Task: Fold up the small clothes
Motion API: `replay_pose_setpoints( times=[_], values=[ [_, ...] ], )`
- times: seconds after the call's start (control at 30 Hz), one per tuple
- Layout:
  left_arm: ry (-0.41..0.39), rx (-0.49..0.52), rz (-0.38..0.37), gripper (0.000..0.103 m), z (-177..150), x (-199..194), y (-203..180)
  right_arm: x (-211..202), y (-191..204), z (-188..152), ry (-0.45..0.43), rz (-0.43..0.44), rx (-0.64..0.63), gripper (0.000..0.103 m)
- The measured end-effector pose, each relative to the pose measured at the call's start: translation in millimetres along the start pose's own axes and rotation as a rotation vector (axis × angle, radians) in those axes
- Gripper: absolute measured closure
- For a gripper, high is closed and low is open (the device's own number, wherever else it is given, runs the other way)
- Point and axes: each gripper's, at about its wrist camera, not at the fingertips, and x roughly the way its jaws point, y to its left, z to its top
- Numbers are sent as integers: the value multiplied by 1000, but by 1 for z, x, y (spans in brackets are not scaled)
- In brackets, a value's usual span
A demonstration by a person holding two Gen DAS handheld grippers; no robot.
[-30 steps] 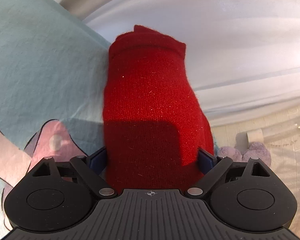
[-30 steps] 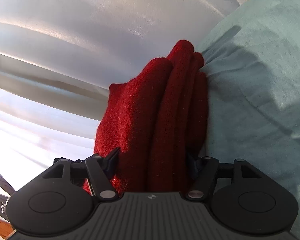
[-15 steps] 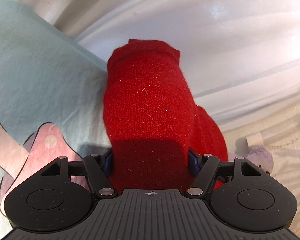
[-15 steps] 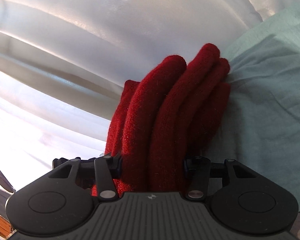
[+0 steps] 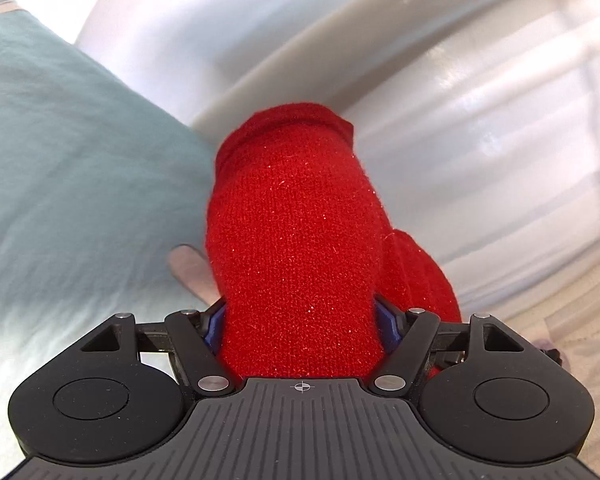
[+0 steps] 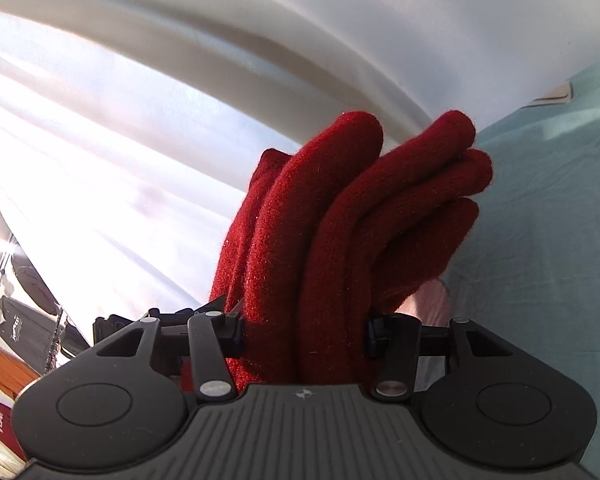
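Bunching softly between both tools, the red knitted glove [image 5: 296, 240] is light, limp and fuzzy, easiest held across its thick folded body. The left gripper [image 5: 300, 326] clamps its cuff end; the right gripper [image 6: 304, 330] pinches the finger end. It seems lifted clear of the teal sheet [image 5: 68, 168], beside a white curtain [image 6: 140, 184].

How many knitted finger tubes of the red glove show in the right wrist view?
4: one left, apart, and three stacked on the right, top, middle, bottom. A fifth may be hidden.
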Motion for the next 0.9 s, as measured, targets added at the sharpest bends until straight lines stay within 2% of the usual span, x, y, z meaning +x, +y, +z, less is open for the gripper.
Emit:
replay_pose_setpoints(
  times=[0.07,0.13,0.17,0.23,0.3,0.37,0.43,0.47,0.57,0.67,0.77,0.9],
  values=[
    [-8,-9,78,28,-4,-7,15,18,-1,-7,24,-20,1,50],
    [-15,-6,162,30,-10,-17,25,35,-3,-12,46,-105,34,44],
    [-39,7,191,30,-14,-25,29,37,-3,-15,45,-185,26,43],
    [-92,17,200,30,-16,-44,33,25,7,-19,-15,-324,-51,42],
    [-166,-3,234,30,-14,-62,32,10,26,-20,-102,-410,-126,42],
    [-249,-16,281,29,-6,-72,29,0,48,-22,-187,-434,-195,43],
    [-318,-48,320,23,3,-75,26,15,72,-23,-222,-424,-249,60],
    [-331,-65,336,22,9,-73,24,28,82,-25,-224,-416,-275,62],
    [-361,-79,387,18,20,-58,9,77,104,-35,-169,-373,-359,64],
    [-390,-24,480,16,24,-32,-6,123,108,-46,-113,-392,-429,67],
    [-371,1,535,14,26,5,-15,140,101,-56,-129,-456,-501,67],
    [-275,47,562,15,20,54,-16,131,86,-56,-181,-562,-541,71]
  ],
)
